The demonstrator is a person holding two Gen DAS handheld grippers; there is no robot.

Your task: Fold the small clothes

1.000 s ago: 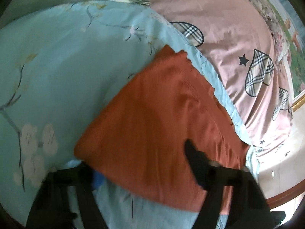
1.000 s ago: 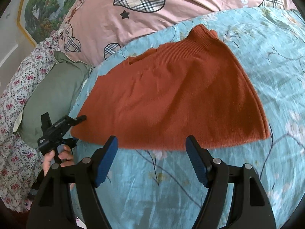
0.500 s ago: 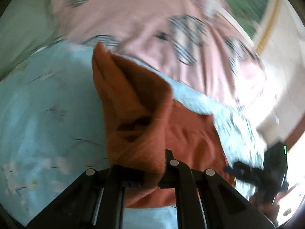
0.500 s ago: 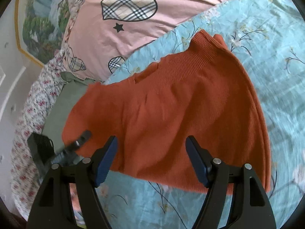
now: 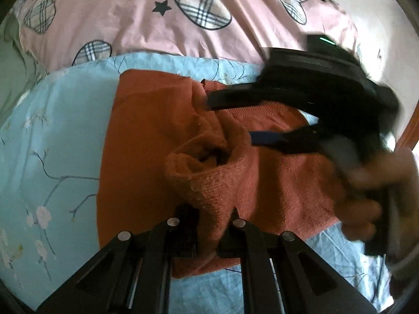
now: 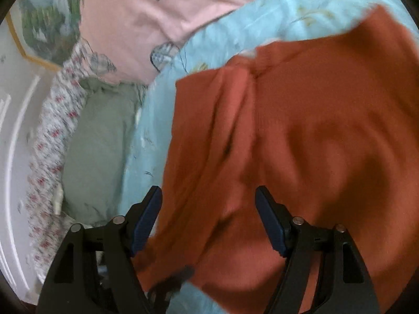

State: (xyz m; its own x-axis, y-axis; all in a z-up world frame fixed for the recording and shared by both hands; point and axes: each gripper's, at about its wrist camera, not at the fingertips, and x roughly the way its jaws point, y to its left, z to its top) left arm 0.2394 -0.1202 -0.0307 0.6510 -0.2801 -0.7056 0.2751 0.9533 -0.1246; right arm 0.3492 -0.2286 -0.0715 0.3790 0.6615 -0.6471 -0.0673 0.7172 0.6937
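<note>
Rust-orange knit garment (image 5: 146, 136) lies spread on the light blue floral bedsheet (image 5: 52, 136), and I've got my left claw (image 5: 209, 222) clenched on a bunched fold of it, lifted just ahead of the fingertips. My right claw (image 6: 208, 209) has just been closing, jaws still apart with orange fabric between them, not yet pinched. Beyond both claws sits the pink heart-print pillow (image 5: 146, 23).

Bed (image 6: 146, 136) beneath framed landscape painting (image 6: 44, 23)
</note>
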